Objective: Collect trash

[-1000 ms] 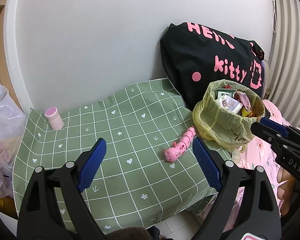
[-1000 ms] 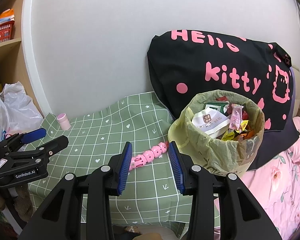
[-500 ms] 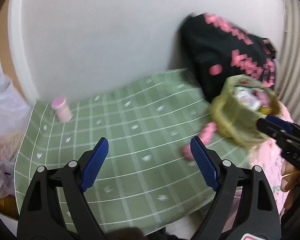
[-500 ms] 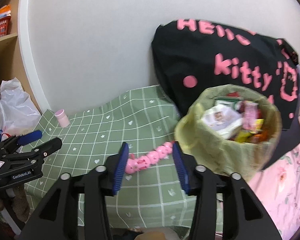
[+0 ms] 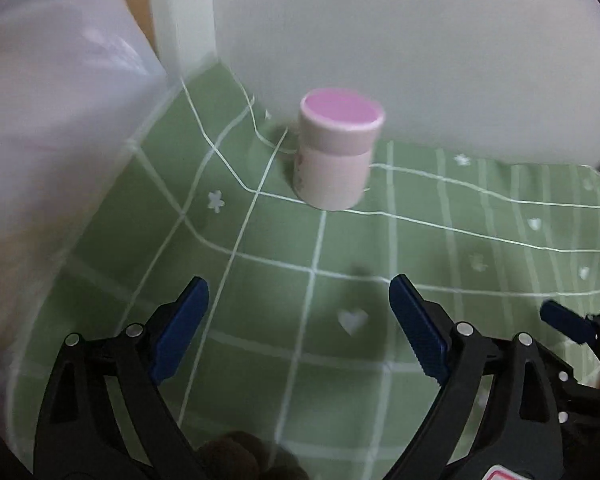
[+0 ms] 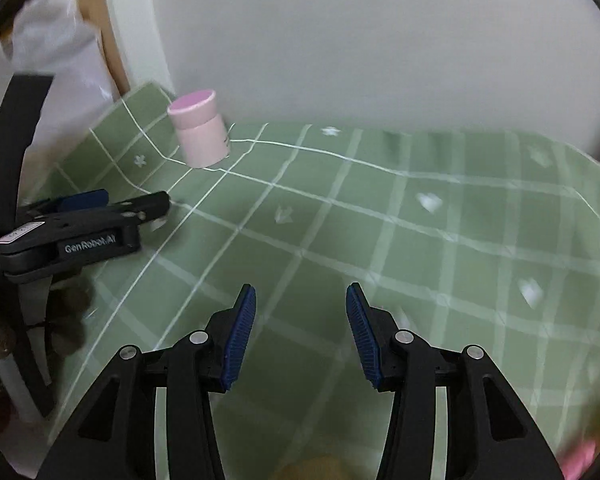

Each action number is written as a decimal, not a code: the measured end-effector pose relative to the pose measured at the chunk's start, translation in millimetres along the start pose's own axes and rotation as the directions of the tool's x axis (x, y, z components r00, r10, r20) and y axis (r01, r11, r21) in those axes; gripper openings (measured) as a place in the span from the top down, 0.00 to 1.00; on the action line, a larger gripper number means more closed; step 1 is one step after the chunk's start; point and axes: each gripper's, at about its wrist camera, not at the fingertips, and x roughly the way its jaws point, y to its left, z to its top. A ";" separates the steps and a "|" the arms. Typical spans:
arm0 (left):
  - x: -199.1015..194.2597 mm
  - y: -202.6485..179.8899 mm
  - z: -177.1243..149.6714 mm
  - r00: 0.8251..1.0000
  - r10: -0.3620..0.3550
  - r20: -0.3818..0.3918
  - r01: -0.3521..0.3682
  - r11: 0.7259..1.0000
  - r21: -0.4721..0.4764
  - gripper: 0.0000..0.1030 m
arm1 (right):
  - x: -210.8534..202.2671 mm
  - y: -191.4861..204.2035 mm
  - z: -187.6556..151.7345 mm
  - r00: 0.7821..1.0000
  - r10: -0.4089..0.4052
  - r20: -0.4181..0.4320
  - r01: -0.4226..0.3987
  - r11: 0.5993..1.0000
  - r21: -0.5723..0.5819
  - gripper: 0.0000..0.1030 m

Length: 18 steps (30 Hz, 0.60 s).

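1. The pink container (image 5: 336,156) stands upright on the green checked cloth (image 5: 380,340) that covers the bench, at the far left corner and close to the white wall (image 5: 380,40); whether it touches the wall I cannot tell.
2. It is a short round tub with a wider lid on top. It looks like thin plastic or card, so I judge it light, fairly stiff and smooth-sided.
3. Being light, it would likely tip or skid on the loose cloth if nudged from one side only.
4. The best hold seems to be across the body just under the lid rim, one finger on each side, so the rim stops it slipping down.
5. The squeeze should be gentle; a thin wall may dent.
6. The left gripper (image 5: 300,332) points toward the container from short of it. Its fingers (image 5: 416,328) are spreading apart with nothing between them, and the gap looks wider than the tub.
7. The right gripper (image 6: 300,336) hovers over bare cloth further right, jaws apart and empty.
8. A white plastic bag (image 5: 52,120) bulges just left of the bench edge, and may crowd the left finger.
9. Motion blur softens both views, so the container's label and material are a guess.
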 end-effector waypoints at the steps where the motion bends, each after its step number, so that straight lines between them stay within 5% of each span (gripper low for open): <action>1: 4.9 -0.2 3.2 1.000 -0.004 -0.006 0.005 1.000 0.007 0.12 | 2.1 2.3 2.8 1.000 0.004 0.014 -0.003 1.000 -0.012 0.56; 5: 13.6 -13.3 7.1 0.999 0.045 -0.028 -0.043 0.997 0.059 0.08 | 6.0 6.8 5.6 1.000 0.002 0.005 -0.002 0.999 -0.042 0.54; 18: 13.8 -14.0 7.3 0.999 0.034 -0.030 -0.033 0.998 0.055 0.08 | 7.6 3.8 9.7 1.000 0.006 0.002 -0.006 0.999 -0.042 0.54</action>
